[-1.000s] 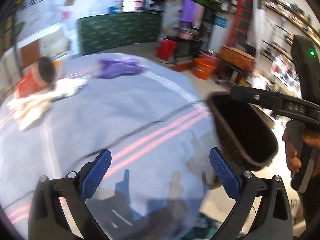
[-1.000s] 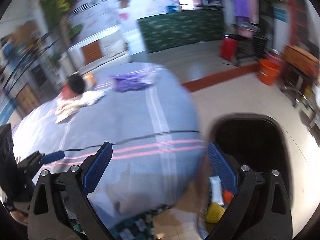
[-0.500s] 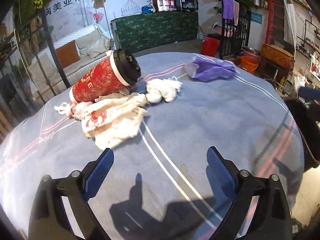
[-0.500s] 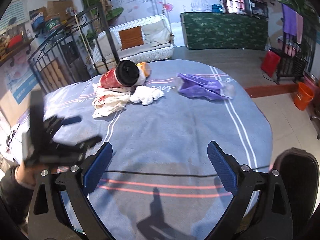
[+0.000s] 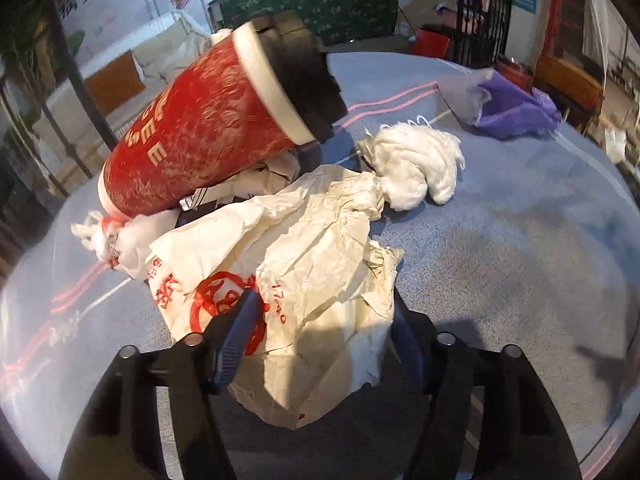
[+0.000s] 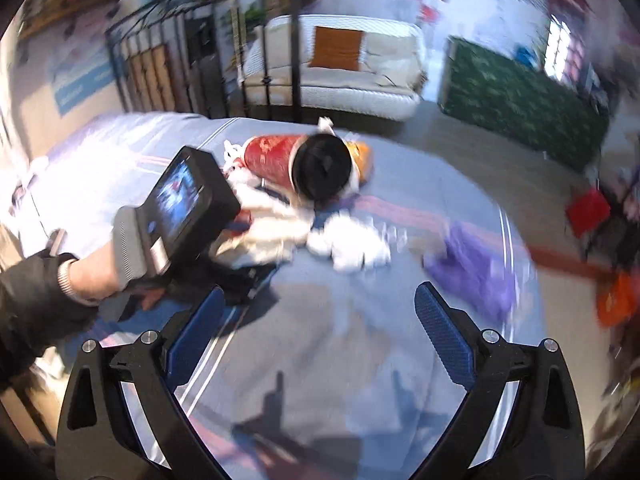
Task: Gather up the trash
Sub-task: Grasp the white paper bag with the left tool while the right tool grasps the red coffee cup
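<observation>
A crumpled white paper bag with red print (image 5: 304, 248) lies on the blue striped tablecloth (image 5: 520, 280). My left gripper (image 5: 324, 328) straddles its near end; its jaws are closing and both pads touch the paper. A red paper cup with a black lid (image 5: 192, 132) lies on its side just behind the bag. A white tissue wad (image 5: 416, 168) sits right of it and a purple plastic bag (image 5: 516, 108) farther right. My right gripper (image 6: 320, 320) hangs open above bare cloth, short of the tissue wad (image 6: 348, 244) and the purple bag (image 6: 476, 268).
The right wrist view shows a person's hand (image 6: 92, 276) holding the left gripper's body (image 6: 188, 200) over the trash pile. An orange item (image 6: 362, 152) lies behind the cup (image 6: 280, 156). Beyond the table stand an iron railing (image 6: 168, 60), a white sofa (image 6: 340, 64) and a green counter (image 6: 520, 92).
The left gripper moved forward onto the paper bag and its jaws narrowed around it. The right gripper swung away from the black bin toward the trash and rolled.
</observation>
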The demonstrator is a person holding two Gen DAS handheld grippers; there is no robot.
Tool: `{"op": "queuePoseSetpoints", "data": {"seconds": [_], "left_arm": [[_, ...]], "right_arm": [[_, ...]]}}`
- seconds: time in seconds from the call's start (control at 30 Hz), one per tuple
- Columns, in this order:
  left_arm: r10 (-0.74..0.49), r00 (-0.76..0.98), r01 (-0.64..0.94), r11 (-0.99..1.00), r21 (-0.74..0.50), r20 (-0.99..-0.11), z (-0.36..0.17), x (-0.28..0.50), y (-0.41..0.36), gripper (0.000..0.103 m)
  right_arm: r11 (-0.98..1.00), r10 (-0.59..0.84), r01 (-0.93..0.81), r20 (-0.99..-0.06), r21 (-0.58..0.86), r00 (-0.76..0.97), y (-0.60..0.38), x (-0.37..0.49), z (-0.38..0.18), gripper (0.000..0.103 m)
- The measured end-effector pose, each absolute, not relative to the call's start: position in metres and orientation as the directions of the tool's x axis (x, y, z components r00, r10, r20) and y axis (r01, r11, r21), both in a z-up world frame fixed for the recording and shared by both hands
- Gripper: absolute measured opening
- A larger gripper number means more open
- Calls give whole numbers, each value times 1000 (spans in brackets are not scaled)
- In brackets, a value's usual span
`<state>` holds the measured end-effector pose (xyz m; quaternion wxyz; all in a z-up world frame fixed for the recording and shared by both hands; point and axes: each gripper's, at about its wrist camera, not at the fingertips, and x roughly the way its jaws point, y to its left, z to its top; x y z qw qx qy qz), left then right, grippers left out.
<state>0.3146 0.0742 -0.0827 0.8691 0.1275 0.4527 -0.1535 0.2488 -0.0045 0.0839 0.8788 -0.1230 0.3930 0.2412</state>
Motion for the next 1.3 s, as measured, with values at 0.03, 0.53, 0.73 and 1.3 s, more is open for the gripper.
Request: {"op": "queuePoseSetpoints", "data": {"seconds": [0.03, 0.53, 0.73, 1.3], "left_arm": [[-153, 550, 367, 927, 73, -821, -79, 313, 79, 38], [-157, 725, 104, 987, -118, -670, -30, 208, 174, 4], [-163, 741, 55, 982, -183, -652, -29, 189, 186, 4], [-204, 733, 47, 967, -251, -649, -29, 183, 186, 4]], "right_arm": [[834, 318, -548, -758, -61, 570, 9, 263, 85, 94], [542, 73, -725, -836, -425, 544, 179, 397, 36, 83], [441, -92, -712, -817, -546, 570, 207, 427, 1, 84], [540, -20, -579, -697, -610, 716, 179, 377, 27, 75]]}}
